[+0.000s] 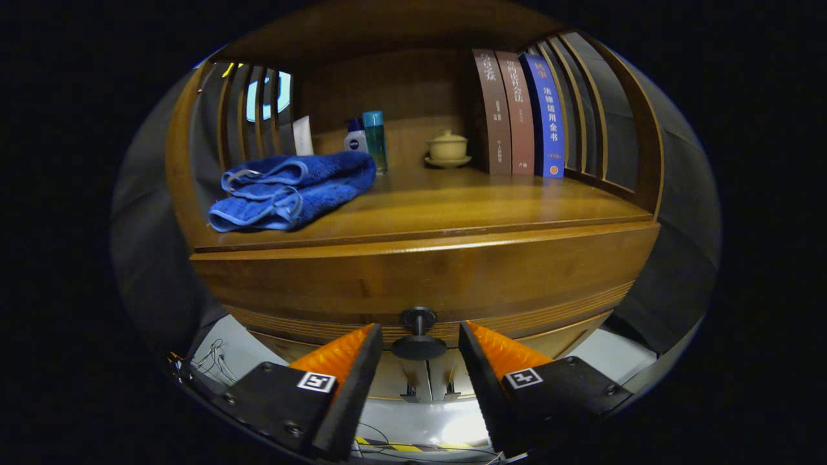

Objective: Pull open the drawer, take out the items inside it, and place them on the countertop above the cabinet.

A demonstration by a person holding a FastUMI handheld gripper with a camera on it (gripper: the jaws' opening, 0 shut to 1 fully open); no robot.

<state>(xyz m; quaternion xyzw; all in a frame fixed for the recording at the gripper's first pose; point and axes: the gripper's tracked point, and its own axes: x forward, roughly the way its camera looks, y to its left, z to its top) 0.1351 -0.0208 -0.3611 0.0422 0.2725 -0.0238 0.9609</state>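
Note:
A wooden cabinet fills the view, its closed drawer front [426,278] curving across just beyond my fingers. The drawer's dark round knob [418,336] sits between my fingertips, with a gap on each side. My gripper [418,339] is open and touches nothing. Above the drawer lies the wooden countertop [465,206]. The drawer's inside is hidden.
On the countertop, a folded blue towel [291,190] lies at the left. Behind it stand a white tube [302,135] and two small bottles [366,139]. A lidded cup on a saucer [447,148] and three upright books [520,113] stand at the back right. Slatted sides [585,110] flank the shelf.

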